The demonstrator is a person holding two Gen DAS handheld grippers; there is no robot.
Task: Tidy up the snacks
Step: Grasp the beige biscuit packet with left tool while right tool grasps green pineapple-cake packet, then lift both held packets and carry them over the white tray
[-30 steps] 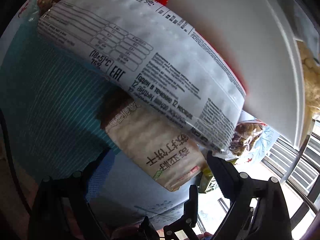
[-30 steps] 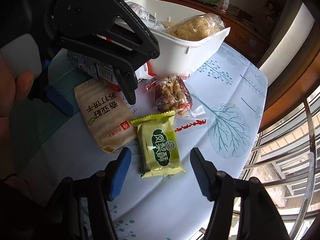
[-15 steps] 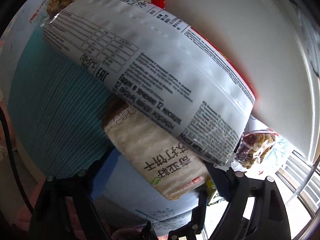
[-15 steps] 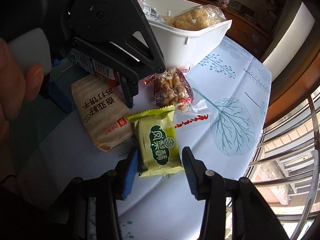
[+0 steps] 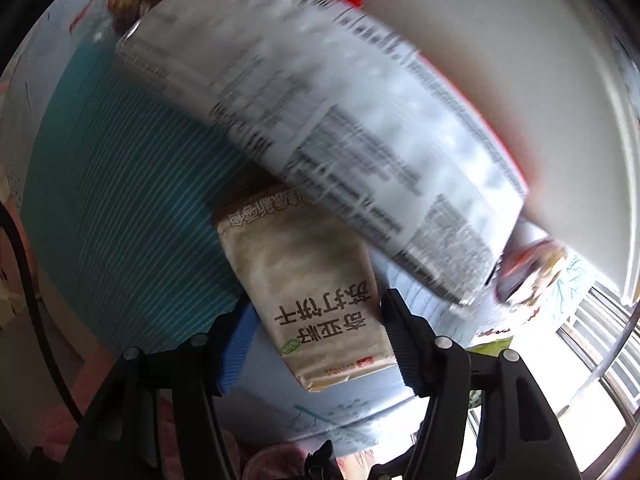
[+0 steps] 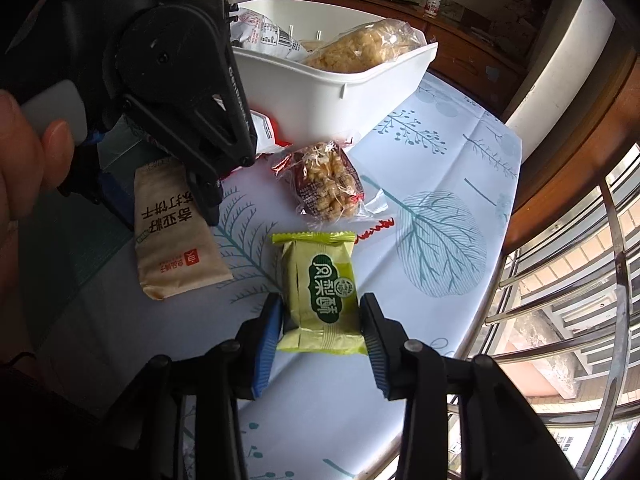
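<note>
A tan cracker packet point(image 5: 320, 300) lies on the tablecloth between the fingers of my left gripper point(image 5: 320, 308). Its jaws are closing; the right finger is at the packet's edge and a thin gap shows at the blue left pad point(image 5: 240, 344). In the right wrist view the left gripper point(image 6: 166, 212) straddles the same tan packet point(image 6: 172, 248). My right gripper point(image 6: 322, 304) points down over a green pastry packet point(image 6: 324, 288). Its jaws are still closing, with both pads against the packet's sides.
A white bin point(image 6: 328, 92) at the back holds a yellow flaky snack point(image 6: 360, 48) and a white bag point(image 6: 264, 36). A large white-and-red bag point(image 5: 340, 120) leans on it. A clear-wrapped nut snack point(image 6: 328, 188) lies beside it. A teal mat point(image 5: 120, 180) lies left; window railing point(image 6: 560, 320) runs past the table's right edge.
Both pairs of jaws have narrowed. The right fingers came in from either side onto the green packet. The left gripper has centred on the tan packet, and the large bag now looks blurred.
</note>
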